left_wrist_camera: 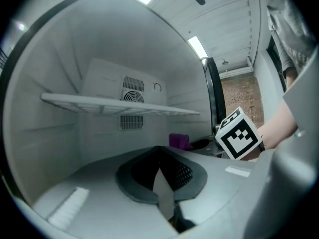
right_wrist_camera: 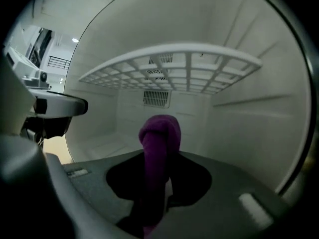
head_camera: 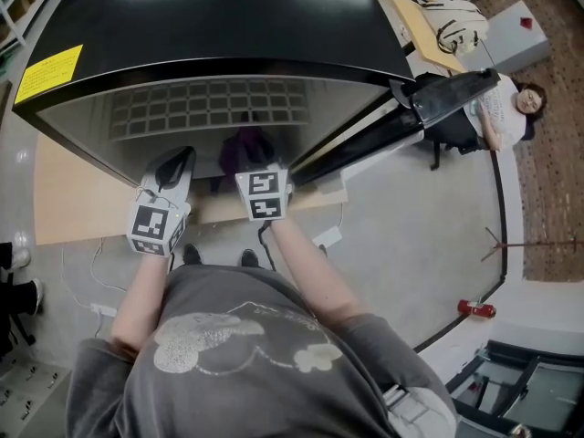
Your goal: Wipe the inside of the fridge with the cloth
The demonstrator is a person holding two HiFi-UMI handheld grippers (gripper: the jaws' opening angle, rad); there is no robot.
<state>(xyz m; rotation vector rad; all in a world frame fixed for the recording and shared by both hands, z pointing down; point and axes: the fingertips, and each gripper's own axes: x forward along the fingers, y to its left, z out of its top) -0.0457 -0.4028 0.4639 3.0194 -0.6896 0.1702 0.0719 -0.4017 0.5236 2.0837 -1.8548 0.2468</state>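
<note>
Inside the open fridge (head_camera: 228, 16), below its white wire shelf (right_wrist_camera: 169, 66), you hold both tools side by side, pointing at the back wall. Your right tool (right_wrist_camera: 160, 156) is clamped on the purple cloth (right_wrist_camera: 158, 133), which bunches up past its tips within the lower compartment. Your left tool (left_wrist_camera: 160, 156) has its jaws together with nothing between them.
</note>
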